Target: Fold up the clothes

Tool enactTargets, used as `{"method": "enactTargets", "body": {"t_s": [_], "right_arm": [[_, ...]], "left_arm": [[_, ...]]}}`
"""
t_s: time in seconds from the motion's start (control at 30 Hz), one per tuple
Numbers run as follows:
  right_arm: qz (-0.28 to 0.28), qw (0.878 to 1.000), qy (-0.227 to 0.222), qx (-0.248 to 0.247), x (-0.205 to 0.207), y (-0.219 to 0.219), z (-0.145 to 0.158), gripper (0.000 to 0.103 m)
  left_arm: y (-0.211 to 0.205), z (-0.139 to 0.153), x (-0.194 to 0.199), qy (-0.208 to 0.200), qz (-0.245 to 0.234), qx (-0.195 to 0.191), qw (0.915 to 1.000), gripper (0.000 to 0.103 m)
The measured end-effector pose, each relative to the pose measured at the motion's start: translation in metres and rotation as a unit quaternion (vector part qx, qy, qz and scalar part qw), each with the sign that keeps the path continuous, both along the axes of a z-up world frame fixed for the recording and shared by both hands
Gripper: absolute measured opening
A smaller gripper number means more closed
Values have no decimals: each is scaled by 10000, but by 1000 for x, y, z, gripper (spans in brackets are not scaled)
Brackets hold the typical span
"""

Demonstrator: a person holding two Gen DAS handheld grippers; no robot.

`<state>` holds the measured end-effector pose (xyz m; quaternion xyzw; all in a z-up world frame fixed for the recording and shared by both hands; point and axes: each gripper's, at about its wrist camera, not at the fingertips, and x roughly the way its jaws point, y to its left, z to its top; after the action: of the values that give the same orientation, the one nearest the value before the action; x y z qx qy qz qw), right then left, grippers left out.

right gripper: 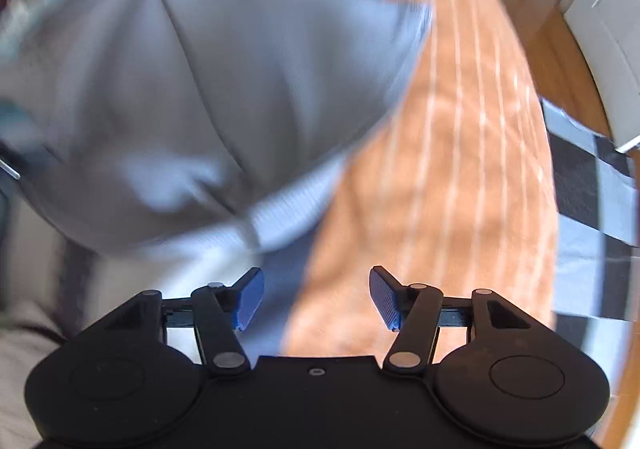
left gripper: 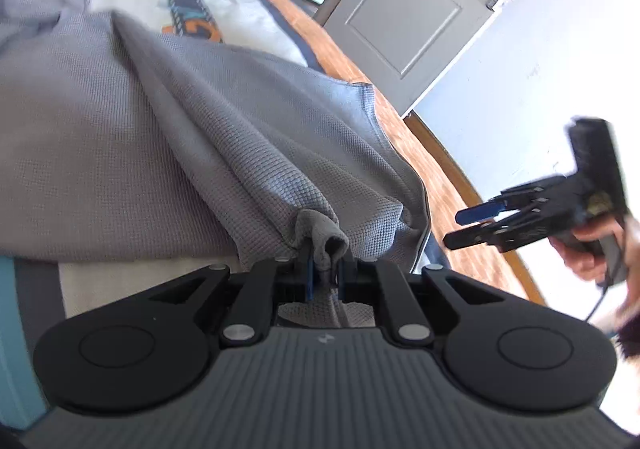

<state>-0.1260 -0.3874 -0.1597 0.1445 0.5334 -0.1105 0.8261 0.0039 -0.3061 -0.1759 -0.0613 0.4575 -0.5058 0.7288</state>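
A grey waffle-knit garment (left gripper: 168, 137) lies spread over a bed, one side hanging toward the floor. My left gripper (left gripper: 325, 277) is shut on a bunched fold of that grey cloth, which is pulled taut into ridges. In the left wrist view my right gripper (left gripper: 466, 227) hovers off the bed's edge to the right, held by a hand (left gripper: 588, 249), jaws apart. The right wrist view is blurred: the right gripper (right gripper: 316, 299) stands open with nothing between its blue pads (right gripper: 250, 299), above the garment's (right gripper: 192, 97) ribbed hem and the floor.
A patterned bedspread (left gripper: 224, 13) lies under the garment. Wooden floor (right gripper: 448, 153) runs beside the bed. A grey door (left gripper: 404, 17) and a white wall (left gripper: 512, 97) stand beyond. A checkered mat (right gripper: 584, 185) lies at the right.
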Motion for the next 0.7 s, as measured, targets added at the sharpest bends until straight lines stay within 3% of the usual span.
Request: {"method": "enactTargets", "body": {"t_s": [0.1, 0.2, 0.23, 0.3, 0.47, 0.57, 0.63, 0.67, 0.7], "right_arm": [[398, 9953, -865, -196, -6, 24, 20, 63], [1477, 9740, -1587, -653, -6, 56, 36, 67], [1765, 9654, -1793, -682, -8, 63, 39, 69], [2066, 9552, -2024, -623, -7, 71, 41, 85], [1814, 9551, -2204, -790, 17, 70, 28, 88], [1452, 9698, -1885, -541, 34, 47, 1, 86], [1056, 9839, -1432, -170, 44, 26, -21, 41], [821, 9882, -1288, 94, 45, 13, -30, 7], [634, 9878, -1376, 355, 39, 2, -34, 6]], "left_arm": [[-9, 0, 10, 136, -65, -25, 9999, 7], [-41, 25, 28, 19, -444, -179, 9988, 7], [-57, 38, 35, -21, -604, -257, 9978, 7], [-90, 63, 48, -62, -893, -391, 9952, 7], [-167, 111, 60, -652, -1288, -272, 9891, 7], [-200, 121, 74, -854, -1196, -413, 9883, 7], [-216, 120, 89, -976, -933, -575, 9892, 7], [-224, 118, 97, -1033, -814, -638, 9893, 7], [-230, 114, 102, -1085, -694, -589, 9899, 9]]}}
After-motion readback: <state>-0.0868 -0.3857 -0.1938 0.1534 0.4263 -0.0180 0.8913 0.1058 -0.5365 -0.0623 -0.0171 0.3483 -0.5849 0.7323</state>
